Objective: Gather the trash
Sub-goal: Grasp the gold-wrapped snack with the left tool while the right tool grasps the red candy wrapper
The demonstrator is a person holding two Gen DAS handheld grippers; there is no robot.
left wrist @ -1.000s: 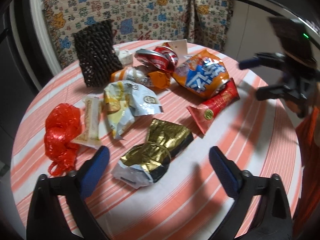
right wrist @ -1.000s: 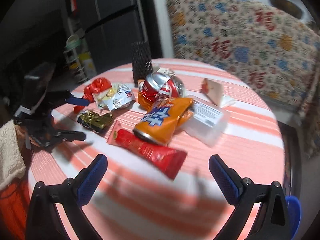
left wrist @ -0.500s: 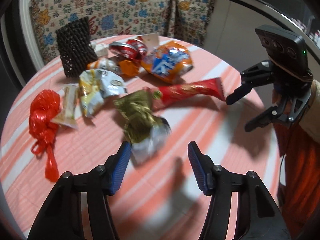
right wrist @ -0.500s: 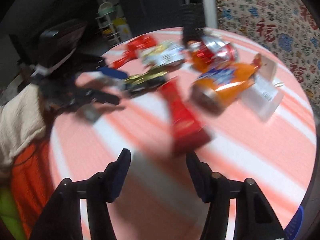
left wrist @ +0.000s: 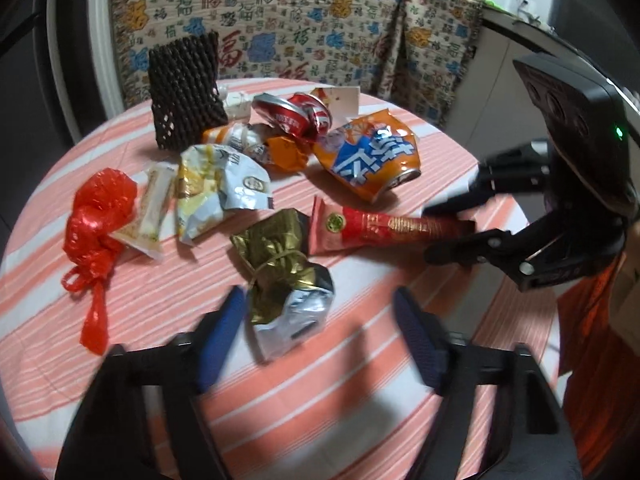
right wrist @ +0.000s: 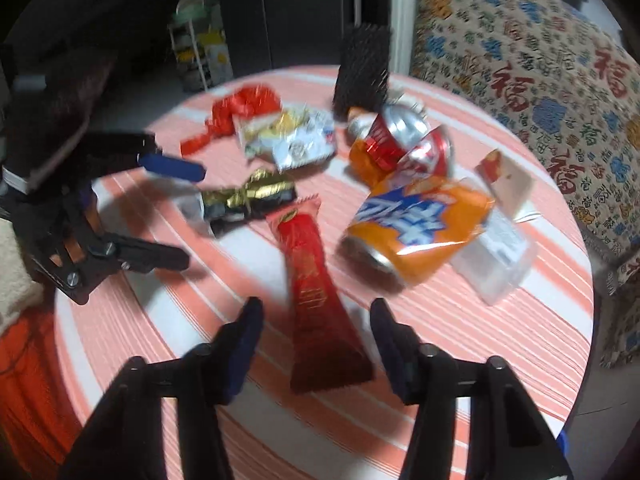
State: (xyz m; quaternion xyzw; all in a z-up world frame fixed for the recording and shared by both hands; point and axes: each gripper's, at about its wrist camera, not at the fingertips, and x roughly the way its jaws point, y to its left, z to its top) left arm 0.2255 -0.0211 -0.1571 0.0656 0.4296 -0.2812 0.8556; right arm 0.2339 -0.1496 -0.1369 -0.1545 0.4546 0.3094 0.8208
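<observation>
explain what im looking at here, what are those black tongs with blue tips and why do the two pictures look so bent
These are two hand-held tongs, one in each of a person's hands, each with a wide-angle camera looking along its fingers; that lens bends the picture. One view is from the left tongs, the other from the right tongs, and each view also shows the other tool across the table.

On the round striped table lies trash: a gold wrapper, a long red wrapper, an orange chip bag, a crushed red can, a red plastic bag, a white snack bag and a dark mesh sleeve.

Nothing is gripped yet. Both tongs are closing: the left around the gold wrapper, the right around the red wrapper's near end.
</observation>
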